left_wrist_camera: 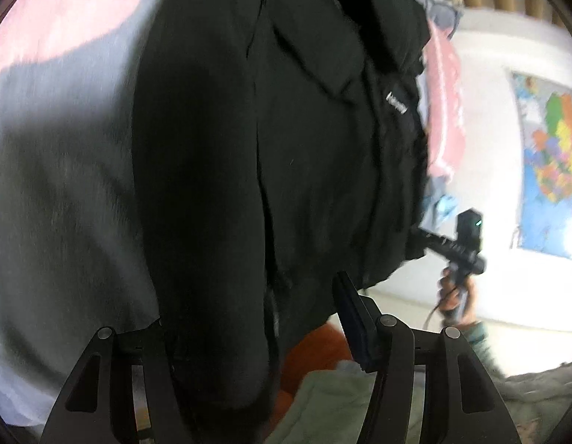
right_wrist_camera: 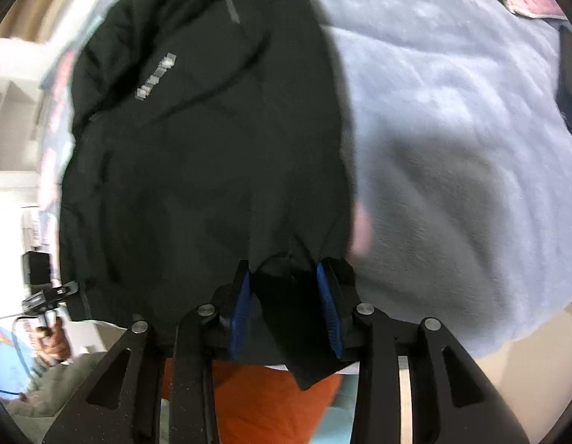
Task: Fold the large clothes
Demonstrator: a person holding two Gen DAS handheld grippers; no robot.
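A large black jacket [left_wrist_camera: 271, 140] with a small white logo hangs lifted over a pale blue fleece blanket [left_wrist_camera: 56, 199]. My left gripper [left_wrist_camera: 256, 318] has its jaws around the jacket's lower edge; the cloth hides the left finger's tip. In the right wrist view the jacket [right_wrist_camera: 204, 140] fills the middle, and my right gripper [right_wrist_camera: 286, 288] is shut on a bunched hem corner between its blue pads [right_wrist_camera: 327, 307]. The right gripper also shows in the left wrist view [left_wrist_camera: 452, 248], at the jacket's far edge. The left gripper shows at the left of the right wrist view [right_wrist_camera: 49, 296].
The blue blanket [right_wrist_camera: 452, 129] covers the bed. A pink patch [left_wrist_camera: 64, 11] lies at its far corner. An orange cushion [right_wrist_camera: 271, 403] and pale green cloth [left_wrist_camera: 334, 403] lie below the grippers. A colourful map [left_wrist_camera: 552, 162] hangs on the white wall.
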